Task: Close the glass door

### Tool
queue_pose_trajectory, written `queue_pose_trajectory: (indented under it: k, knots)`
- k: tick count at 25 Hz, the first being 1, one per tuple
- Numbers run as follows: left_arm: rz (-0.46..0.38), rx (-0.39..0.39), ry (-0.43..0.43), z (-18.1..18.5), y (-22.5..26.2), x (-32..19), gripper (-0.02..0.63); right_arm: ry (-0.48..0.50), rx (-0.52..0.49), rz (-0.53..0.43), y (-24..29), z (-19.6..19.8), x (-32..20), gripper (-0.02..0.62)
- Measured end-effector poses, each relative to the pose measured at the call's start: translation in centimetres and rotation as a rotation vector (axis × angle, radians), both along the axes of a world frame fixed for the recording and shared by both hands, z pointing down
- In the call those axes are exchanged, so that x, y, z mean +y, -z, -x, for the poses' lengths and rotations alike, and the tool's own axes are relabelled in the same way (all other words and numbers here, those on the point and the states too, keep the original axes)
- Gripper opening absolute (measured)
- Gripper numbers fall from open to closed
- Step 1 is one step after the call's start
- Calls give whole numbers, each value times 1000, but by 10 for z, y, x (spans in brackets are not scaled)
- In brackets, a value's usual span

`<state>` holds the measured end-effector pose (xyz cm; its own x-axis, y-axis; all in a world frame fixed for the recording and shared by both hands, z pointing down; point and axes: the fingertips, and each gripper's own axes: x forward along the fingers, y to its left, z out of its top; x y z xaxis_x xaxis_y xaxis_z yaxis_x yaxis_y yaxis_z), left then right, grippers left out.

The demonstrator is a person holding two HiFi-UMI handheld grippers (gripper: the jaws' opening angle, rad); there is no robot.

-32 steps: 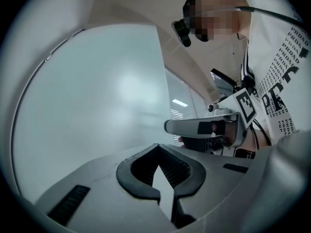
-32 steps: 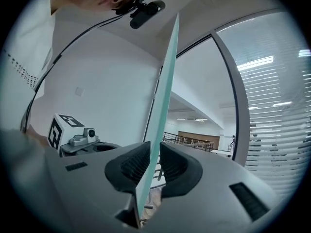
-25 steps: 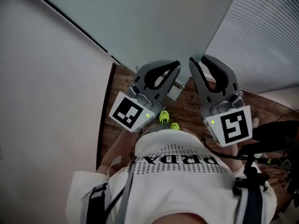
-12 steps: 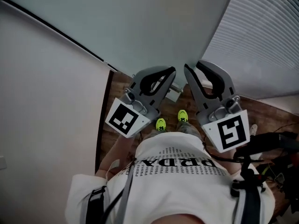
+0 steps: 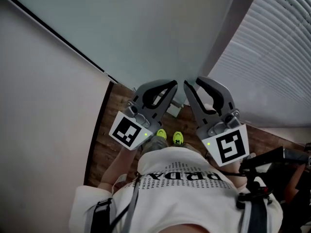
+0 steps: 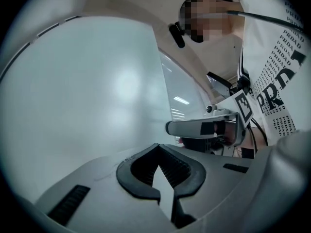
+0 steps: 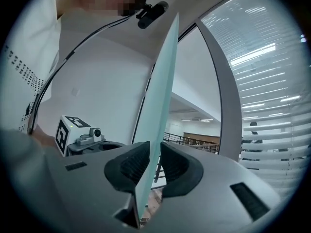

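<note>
A person in a white printed shirt (image 5: 189, 193) stands at the free edge of a frosted glass door (image 5: 146, 28), a hand-held gripper in each hand. The right hand-held gripper (image 5: 190, 87) has the door's edge: in its own view the pale pane (image 7: 163, 106) runs up between the ribbed pads (image 7: 130, 165), which press on it from either side. The left hand-held gripper (image 5: 171, 87) sits just beside the right one, on the door's broad face. Its jaws are drawn together at the tips (image 6: 158, 154) and hold nothing, with only pale glass (image 6: 87, 91) showing through the gap behind them. Ahead of and above both grippers the door fills the head view. To the right gripper's right stand a grey door post (image 5: 228, 28) and slatted window blinds (image 5: 277, 57). To the left gripper's left is a plain wall (image 5: 43, 106). Below the grippers lie a wooden floor (image 5: 104, 144) and the person's yellow-green shoes (image 5: 178, 138).
</note>
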<state>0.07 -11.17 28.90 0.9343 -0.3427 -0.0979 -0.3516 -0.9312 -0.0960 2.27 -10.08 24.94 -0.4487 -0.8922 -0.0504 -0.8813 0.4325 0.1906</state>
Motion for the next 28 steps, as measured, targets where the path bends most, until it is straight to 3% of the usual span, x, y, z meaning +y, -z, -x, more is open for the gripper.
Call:
queue_pose_trajectory:
  k: [9, 16, 23, 28]
  knots:
    - [50, -61, 26, 4, -5, 1, -2, 21, -44, 65, -9, -7, -2, 56]
    - [46, -85, -70, -4, 8, 3, 0, -52, -73, 57, 5, -11, 1, 56]
    - [22, -29, -33, 3, 4, 1, 0, -32, 42, 3, 3, -7, 4, 55]
    - [-20, -10, 7, 9, 14, -8, 0, 16, 58, -32, 1, -2, 8, 55]
